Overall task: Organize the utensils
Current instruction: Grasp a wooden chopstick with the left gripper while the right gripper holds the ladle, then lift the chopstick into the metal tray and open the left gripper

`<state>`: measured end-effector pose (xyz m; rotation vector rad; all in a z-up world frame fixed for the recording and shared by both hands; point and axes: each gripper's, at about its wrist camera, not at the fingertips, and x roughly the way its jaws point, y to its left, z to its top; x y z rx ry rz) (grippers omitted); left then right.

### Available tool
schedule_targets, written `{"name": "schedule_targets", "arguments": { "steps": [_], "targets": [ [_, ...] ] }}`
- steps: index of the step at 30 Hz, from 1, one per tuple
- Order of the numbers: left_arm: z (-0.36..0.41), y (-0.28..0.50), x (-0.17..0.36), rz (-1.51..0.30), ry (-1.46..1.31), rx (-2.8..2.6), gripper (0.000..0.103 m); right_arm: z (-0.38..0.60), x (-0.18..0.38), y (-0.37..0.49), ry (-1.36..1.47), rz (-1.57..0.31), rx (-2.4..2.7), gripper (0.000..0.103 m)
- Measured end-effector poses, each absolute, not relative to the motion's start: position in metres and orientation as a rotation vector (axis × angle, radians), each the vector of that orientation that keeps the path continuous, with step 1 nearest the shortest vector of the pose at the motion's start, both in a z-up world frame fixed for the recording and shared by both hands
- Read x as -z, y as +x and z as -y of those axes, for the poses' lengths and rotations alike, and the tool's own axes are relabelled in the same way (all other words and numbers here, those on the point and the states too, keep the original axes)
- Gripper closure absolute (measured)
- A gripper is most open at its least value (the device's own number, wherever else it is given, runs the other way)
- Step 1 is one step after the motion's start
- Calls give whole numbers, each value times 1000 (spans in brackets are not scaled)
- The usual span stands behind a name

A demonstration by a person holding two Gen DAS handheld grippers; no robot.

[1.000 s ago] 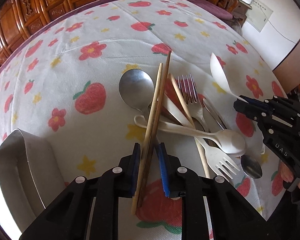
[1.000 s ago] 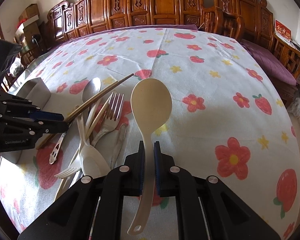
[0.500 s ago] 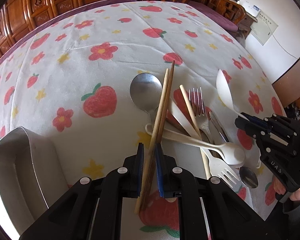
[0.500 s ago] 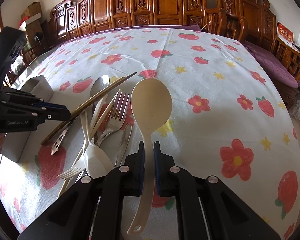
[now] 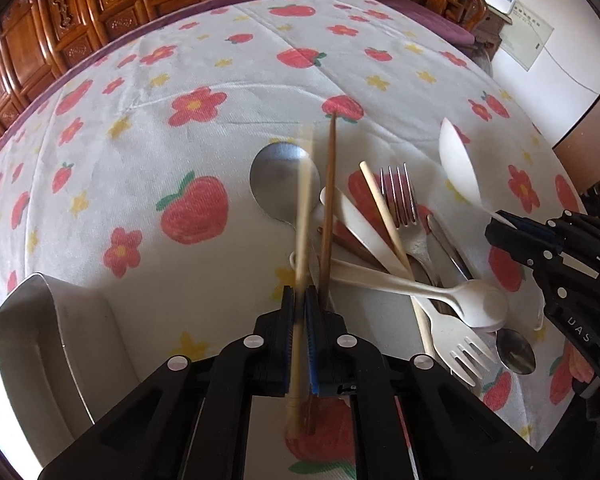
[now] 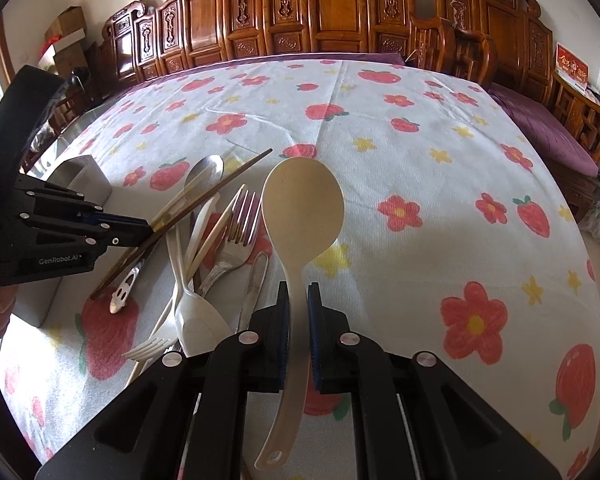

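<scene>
- L gripper (image 5: 300,312) bottom centre of left wrist view: jaws nearly closed, pinching 1 pale chopstick (image 5: 303,224), blurred. Dark chopstick (image 5: 329,200) sits just right of the jaws, outside the pads; can't tell if it's touched.
- R gripper (image 6: 298,320) bottom centre of right wrist view: jaws closed on neck of cream rice paddle (image 6: 302,204), blade up toward frame centre, handle end w/ hole hanging at bottom.
- Utensil pile on tablecloth (image 5: 148,152), centre-right of left view, centre-left of right view. Count, left view: 1 big steel spoon (image 5: 280,180), 1 steel fork (image 5: 400,200), 1 loose pale chopstick (image 5: 384,220) beside the fork, 1 cream spoon (image 5: 472,300) lying across the pile, 1 cream fork (image 5: 460,344) lower right, 1 small steel spoon (image 5: 514,350) at right, 1 cream knife-like piece (image 5: 352,220). More steel handles under the pile, number unclear.
- Chopsticks total: 3 seen (2 pale, 1 dark).
- Steel holder (image 5: 40,340) lower left of left view, grey box; in right view it's at left, behind the L gripper.
- Writing: "GenRobot.AI" on L gripper body (image 6: 56,258) in right view; "UAS" on R gripper body (image 5: 580,332) in left view. Red plaque w/ gold characters (image 6: 572,66) upper right of right view, not legible. White wall sheet (image 5: 528,36) upper right of left view, print too small.
- Cloth: white w/ red strawberries, red flowers, yellow stars.
- Carved wooden chairs (image 6: 324,12) along top of right view; cardboard boxes (image 6: 66,34) upper left.
</scene>
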<state>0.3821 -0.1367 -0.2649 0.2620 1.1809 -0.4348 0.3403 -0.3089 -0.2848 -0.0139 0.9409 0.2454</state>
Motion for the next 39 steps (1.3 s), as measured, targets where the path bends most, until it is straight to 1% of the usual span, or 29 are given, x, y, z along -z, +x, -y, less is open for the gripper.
{"name": "schedule_targets", "arguments": {
  "steps": [6, 13, 22, 31, 39],
  "targets": [
    [131, 369, 249, -1126, 263, 416, 99, 302, 280, 338, -23, -928, -249, 93],
    [114, 345, 214, -1054, 213, 418, 99, 295, 263, 333, 2, -891, -249, 93],
    [79, 319, 182, -980, 165, 390, 99, 252, 234, 311, -11, -823, -331, 93],
    [37, 307, 174, -935, 146, 327, 99, 206, 224, 291, -78, -791, -414, 93],
    [3, 305, 186, -937, 111, 272, 99, 181, 224, 281, -111, -789, -455, 93]
  ]
}}
